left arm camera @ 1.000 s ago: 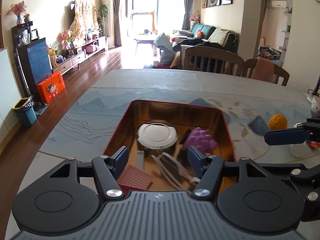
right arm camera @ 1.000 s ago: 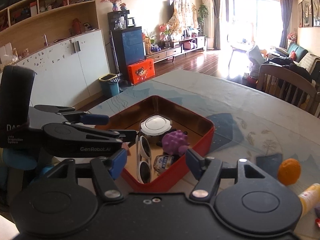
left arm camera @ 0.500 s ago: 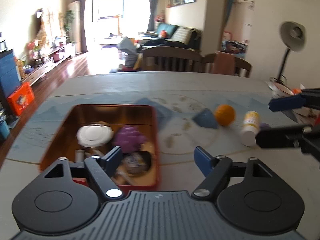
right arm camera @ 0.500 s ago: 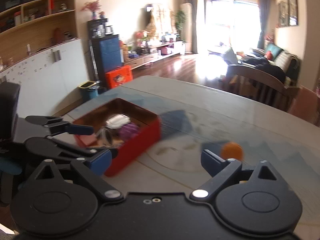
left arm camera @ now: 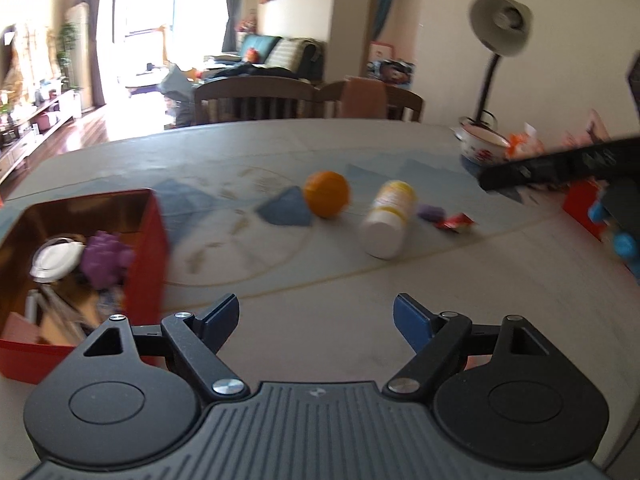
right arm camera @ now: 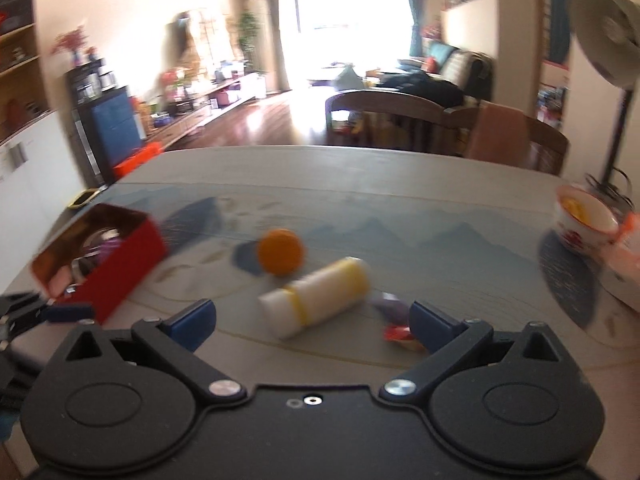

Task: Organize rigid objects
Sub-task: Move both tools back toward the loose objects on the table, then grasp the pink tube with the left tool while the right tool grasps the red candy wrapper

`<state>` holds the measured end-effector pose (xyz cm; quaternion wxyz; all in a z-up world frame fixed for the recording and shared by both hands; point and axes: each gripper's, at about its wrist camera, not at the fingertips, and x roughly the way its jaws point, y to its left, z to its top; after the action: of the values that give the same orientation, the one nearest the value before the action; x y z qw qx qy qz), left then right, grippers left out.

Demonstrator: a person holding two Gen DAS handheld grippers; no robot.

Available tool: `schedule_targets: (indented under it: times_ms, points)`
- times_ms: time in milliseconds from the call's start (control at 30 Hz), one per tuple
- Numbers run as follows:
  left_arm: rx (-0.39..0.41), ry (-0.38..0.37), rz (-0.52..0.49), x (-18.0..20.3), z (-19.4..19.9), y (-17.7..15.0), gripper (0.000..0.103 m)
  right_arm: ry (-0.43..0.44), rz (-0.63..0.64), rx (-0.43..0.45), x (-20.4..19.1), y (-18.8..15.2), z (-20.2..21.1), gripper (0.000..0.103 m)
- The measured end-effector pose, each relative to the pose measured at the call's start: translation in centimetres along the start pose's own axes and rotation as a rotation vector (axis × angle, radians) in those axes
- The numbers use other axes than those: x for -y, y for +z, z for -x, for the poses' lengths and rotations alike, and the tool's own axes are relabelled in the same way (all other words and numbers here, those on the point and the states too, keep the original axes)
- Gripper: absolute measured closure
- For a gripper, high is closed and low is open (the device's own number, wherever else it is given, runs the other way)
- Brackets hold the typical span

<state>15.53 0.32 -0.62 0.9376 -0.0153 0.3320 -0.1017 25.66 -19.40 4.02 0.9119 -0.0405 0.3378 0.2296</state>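
Left wrist view, left to right. Red tin (left arm camera: 146, 264) sits at the left edge on the table (left arm camera: 320, 312), gold inside, with loose items in it: a white round lid (left arm camera: 54, 258), a purple knobbly toy (left arm camera: 108, 258), a pink card (left arm camera: 20, 330) at the near corner; the remaining contents are too blurred to name. Left gripper (left arm camera: 316, 322) hovers over bare tabletop just right of the tin, jaws wide apart, nothing between them. Beyond it on the table: an orange (left arm camera: 326, 193), then a white bottle (left arm camera: 388, 220) with a yellow band lying on its side, just beside the orange but apart from it. Right of the bottle: a small purple piece (left arm camera: 432, 213) and a red wrapper (left arm camera: 456, 222), close together. Far right: a patterned cup (left arm camera: 480, 148) at the foot of a desk lamp (left arm camera: 500, 32), and part of the right gripper, blurred.

Right wrist view, left to right. Tin (right arm camera: 120, 264) at left, the left gripper's blue fingertip (right arm camera: 68, 312) beside its near wall. Orange (right arm camera: 280, 252) mid-table. Bottle (right arm camera: 320, 296) lies ahead of the right gripper (right arm camera: 314, 322), whose jaws are opening, already very wide; the bottle sits beyond the tips, not pressed by either pad. Purple piece (right arm camera: 390, 306) and wrapper (right arm camera: 400, 334) lie by the right-hand finger. Cup (right arm camera: 584, 220) at far right.
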Motion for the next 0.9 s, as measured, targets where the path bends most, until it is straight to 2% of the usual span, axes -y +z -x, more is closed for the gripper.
schedule_targets:
  times_ms: [367,533,700,900]
  points:
    - [-0.06,-0.079,-0.088,4.9,-2.3,-1.6,0.019,-0.072,-0.066,-0.089,4.8,-2.0,-4.0,0.0]
    - [-0.099,-0.106,-0.125,6.6,-3.4,-3.0,0.019,-0.085,-0.07,-0.096,5.1,-2.5,-5.3,0.0]
    - [-0.1,-0.118,-0.172,7.8,-4.0,-3.8,0.018,-0.09,-0.049,-0.107,5.2,-2.8,-6.4,0.001]
    - [-0.111,-0.105,-0.205,8.6,-4.6,-4.3,0.019,-0.111,-0.04,-0.12,5.5,-3.1,-7.5,0.004]
